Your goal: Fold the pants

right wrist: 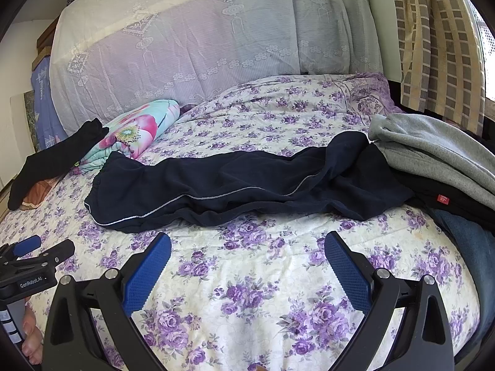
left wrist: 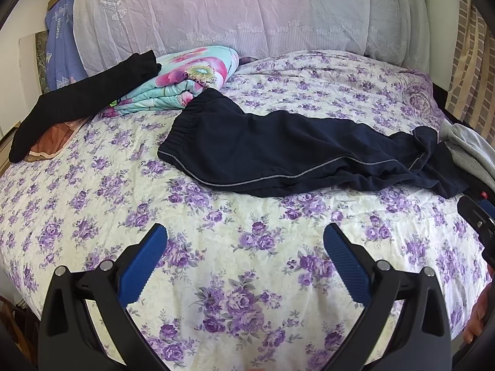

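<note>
Currently both idle: left gripper (left wrist: 244, 241) and right gripper (right wrist: 247, 249) hover over the bed (left wrist: 216, 262), fingers spread wide, empty; navy pants (left wrist: 278, 151) lie stretched across the bed, waistband by the floral quilt (left wrist: 188, 77), cuffs bunched near the grey garment (right wrist: 433, 151); soft, limp, probably light fleece; I'd pinch the elastic waistband (left wrist: 185, 126) and the cuff end.
</note>
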Action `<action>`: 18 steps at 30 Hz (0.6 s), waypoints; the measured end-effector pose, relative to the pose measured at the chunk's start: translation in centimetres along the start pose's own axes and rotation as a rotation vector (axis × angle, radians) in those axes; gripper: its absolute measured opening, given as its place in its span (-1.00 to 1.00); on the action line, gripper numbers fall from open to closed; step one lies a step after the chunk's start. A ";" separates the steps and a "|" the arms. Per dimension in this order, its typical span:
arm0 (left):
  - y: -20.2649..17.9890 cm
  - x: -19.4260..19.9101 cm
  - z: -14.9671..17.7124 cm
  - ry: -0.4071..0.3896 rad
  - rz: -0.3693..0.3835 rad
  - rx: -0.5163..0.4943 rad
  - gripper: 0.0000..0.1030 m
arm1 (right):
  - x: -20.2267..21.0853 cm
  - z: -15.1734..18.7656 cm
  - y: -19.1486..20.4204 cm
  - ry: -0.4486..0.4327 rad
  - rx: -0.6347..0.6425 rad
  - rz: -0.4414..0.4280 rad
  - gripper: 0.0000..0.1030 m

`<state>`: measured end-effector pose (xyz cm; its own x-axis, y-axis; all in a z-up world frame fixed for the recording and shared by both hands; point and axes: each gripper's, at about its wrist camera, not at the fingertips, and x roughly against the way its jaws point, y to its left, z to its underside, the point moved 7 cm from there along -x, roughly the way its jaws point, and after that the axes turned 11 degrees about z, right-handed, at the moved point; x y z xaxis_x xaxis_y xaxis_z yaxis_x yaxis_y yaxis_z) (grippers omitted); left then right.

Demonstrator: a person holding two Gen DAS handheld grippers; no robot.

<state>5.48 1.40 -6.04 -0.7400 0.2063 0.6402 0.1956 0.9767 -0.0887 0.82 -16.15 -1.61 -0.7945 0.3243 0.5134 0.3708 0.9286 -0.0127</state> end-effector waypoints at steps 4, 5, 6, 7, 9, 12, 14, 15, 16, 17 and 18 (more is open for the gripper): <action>0.0 -0.1 0.2 0.003 0.001 0.001 0.92 | 0.0 0.0 0.0 0.001 -0.001 0.000 0.93; -0.1 -0.1 0.5 0.003 0.000 0.002 0.92 | 0.0 0.0 0.0 0.001 -0.001 0.000 0.93; 0.0 -0.1 0.2 0.003 0.000 0.002 0.92 | 0.0 0.0 0.0 0.002 -0.001 0.001 0.93; -0.1 -0.1 0.4 0.004 0.000 0.003 0.92 | 0.0 0.1 0.0 0.003 -0.001 0.001 0.93; -0.1 -0.3 0.4 0.005 0.001 0.004 0.92 | 0.0 0.0 -0.1 0.002 -0.001 0.000 0.93; -0.1 -0.4 0.5 0.007 0.002 0.002 0.92 | -0.1 0.1 0.0 0.004 0.000 0.001 0.93; -0.1 -0.8 0.8 0.014 -0.006 -0.001 0.92 | -0.3 0.4 0.0 0.010 0.006 0.008 0.93; 0.0 -1.1 1.0 0.018 -0.010 -0.001 0.92 | -0.6 0.6 0.0 0.016 0.011 0.013 0.93; 0.1 -1.3 1.2 0.024 -0.015 -0.002 0.92 | -1.0 0.9 0.0 0.025 0.015 0.018 0.93; 0.3 -1.9 1.6 0.035 -0.026 -0.005 0.92 | -1.6 1.1 -0.2 0.036 0.019 0.024 0.93; 0.8 -2.4 1.5 0.049 -0.033 -0.007 0.92 | -2.1 1.4 -0.3 0.049 0.026 0.029 0.93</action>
<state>6.38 1.75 -8.79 -0.7140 0.1711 0.6789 0.1765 0.9824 -0.0620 1.76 -16.84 -3.89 -0.7588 0.3426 0.5539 0.3802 0.9235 -0.0504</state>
